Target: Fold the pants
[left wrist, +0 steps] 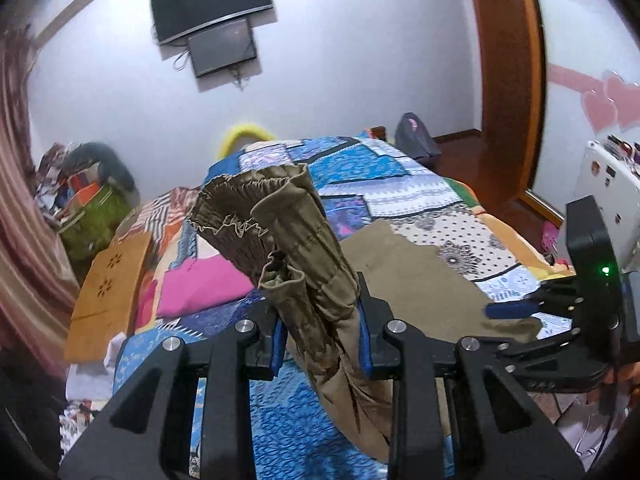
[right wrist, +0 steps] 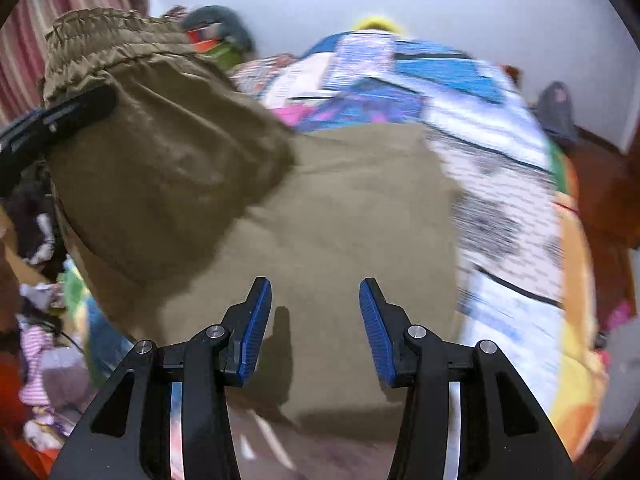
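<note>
Over the bed (left wrist: 420, 184), the left gripper (left wrist: 320, 336) pinched the pants (left wrist: 304, 248) bunched at the waist, the right gripper (right wrist: 316, 328) gaped empty just above them, so the lifted end could slump crooked.

Evenly lit indoors by soft, cool light, without harsh glare. Strong fisheye bending at the edges, with dark corner vignetting. Sharp in the left wrist view; heavily motion-smeared across the bedspread (right wrist: 500, 184) in the right. Soft shadows beneath the right gripper (right wrist: 315, 316) on the pants (right wrist: 340, 208).
</note>
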{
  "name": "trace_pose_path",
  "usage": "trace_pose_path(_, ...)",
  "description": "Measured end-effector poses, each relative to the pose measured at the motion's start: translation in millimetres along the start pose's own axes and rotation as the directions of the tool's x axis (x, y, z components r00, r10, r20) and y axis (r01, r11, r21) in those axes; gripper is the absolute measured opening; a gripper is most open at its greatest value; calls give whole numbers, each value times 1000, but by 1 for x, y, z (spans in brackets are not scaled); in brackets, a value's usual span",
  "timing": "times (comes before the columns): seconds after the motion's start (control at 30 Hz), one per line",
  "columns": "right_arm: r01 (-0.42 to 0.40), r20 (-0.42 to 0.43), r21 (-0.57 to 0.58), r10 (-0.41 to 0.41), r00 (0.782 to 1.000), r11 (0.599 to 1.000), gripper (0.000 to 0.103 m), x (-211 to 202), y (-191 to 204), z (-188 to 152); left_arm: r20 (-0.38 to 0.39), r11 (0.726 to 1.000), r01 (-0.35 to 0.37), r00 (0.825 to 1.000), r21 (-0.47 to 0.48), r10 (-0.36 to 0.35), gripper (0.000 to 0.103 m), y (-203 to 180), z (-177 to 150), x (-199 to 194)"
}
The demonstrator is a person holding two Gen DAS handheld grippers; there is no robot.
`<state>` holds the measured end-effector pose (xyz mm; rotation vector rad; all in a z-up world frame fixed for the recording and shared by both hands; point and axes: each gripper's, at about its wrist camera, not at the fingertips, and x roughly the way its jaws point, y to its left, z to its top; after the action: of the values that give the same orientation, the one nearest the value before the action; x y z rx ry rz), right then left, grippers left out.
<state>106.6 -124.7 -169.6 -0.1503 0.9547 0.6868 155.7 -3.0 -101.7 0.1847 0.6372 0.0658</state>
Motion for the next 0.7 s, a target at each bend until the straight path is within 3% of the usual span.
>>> trace_pose_path(0.13,20,-64,24,-19,998,999,43,14,-15,-19,-1,999,37,999,25,-37,29,-22,5,0)
trace_pose_path(0.4,-46,-11,112,47,999,993,43,14,-23,-25,-50,991,130,991,35,-128,28,-63,11,18)
trace_pose_path(0.7,44,77,156,-56,995,987,43,-38,-53,-30,-181,968,250,951,-18,-249,28,-101,4,62)
